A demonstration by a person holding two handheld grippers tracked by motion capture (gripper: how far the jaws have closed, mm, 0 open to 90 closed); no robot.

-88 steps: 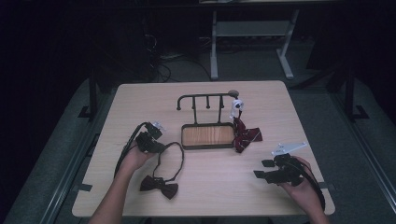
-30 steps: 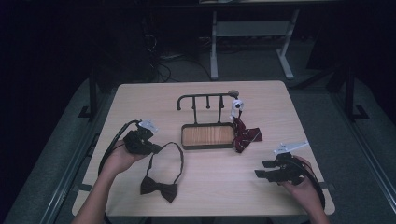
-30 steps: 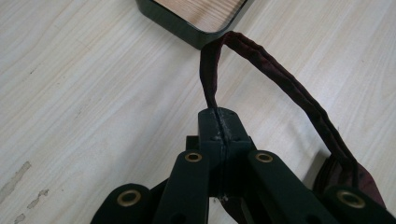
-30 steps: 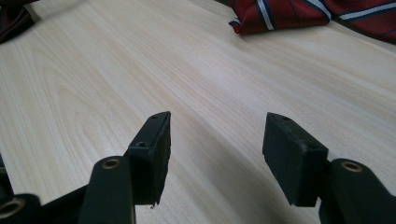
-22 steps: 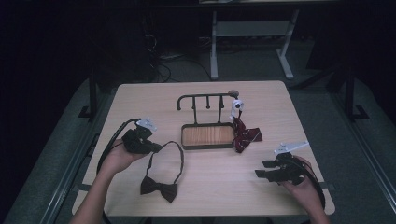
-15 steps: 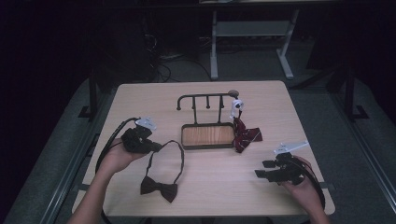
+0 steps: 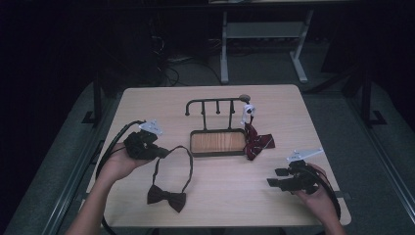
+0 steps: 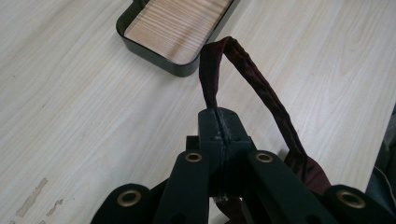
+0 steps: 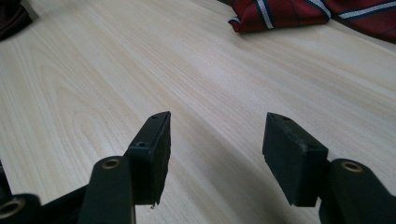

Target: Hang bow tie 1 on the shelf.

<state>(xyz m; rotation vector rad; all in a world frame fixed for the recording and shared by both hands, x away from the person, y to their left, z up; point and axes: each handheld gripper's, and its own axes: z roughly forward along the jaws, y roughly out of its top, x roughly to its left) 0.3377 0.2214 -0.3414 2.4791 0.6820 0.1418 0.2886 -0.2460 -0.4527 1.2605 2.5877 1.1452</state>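
The left gripper [image 7: 159,152] has its jaws pressed together on the neck strap of a dark bow tie [image 7: 168,197]. In the left gripper view the strap [image 8: 252,79] loops up from the jaws and hangs back down, so it is lifted a little. The bow itself rests on the table [image 7: 215,196], on the person's side of the wooden tray [image 7: 218,142].

The tray is the base of a black rack [image 7: 215,102] with pegs on top. Holding the tie by its strap looks like a way to hang it on that rack.

A red striped tie [image 7: 257,142] lies touching the tray's right end.

The right gripper [image 7: 270,178] waits well to the right of the tray, its jaws apart and holding nothing.
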